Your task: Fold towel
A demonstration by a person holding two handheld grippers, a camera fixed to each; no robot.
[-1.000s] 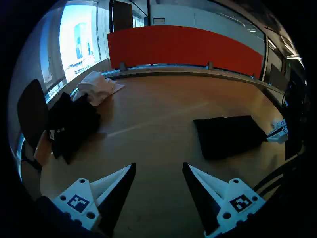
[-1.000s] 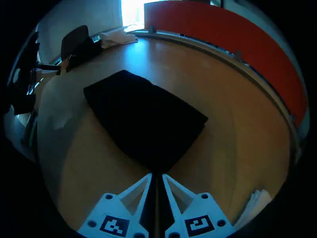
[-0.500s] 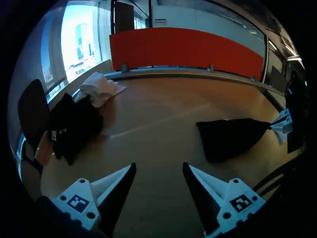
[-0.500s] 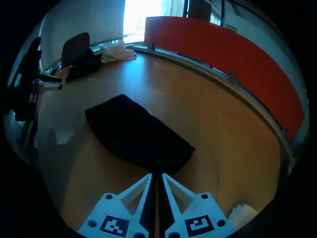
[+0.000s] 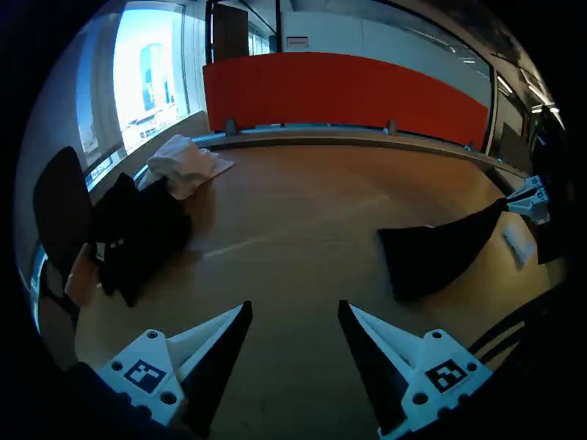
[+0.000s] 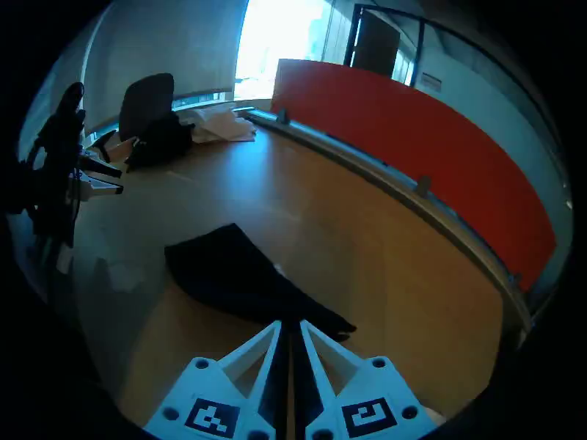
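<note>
A black towel (image 6: 235,275) lies partly on the wooden table (image 6: 352,235), one corner pulled up off the surface. My right gripper (image 6: 290,324) is shut on that raised corner. In the left gripper view the same towel (image 5: 436,253) slopes up to the right gripper (image 5: 530,199) at the far right. My left gripper (image 5: 293,317) hovers open above the bare table (image 5: 308,198), well to the left of the towel, with nothing between its fingers. The right gripper view shows it small at the far left (image 6: 99,182).
A white cloth pile (image 5: 180,161) and a dark heap of clothing (image 5: 136,227) sit at the table's far left, beside a chair (image 5: 59,205). A red partition (image 5: 345,88) runs along the table's back edge. A small white item (image 5: 517,243) lies near the towel.
The right gripper has risen with the towel corner, so the towel went from lying flat to hanging up at one end. The left gripper has barely moved and stays open.
</note>
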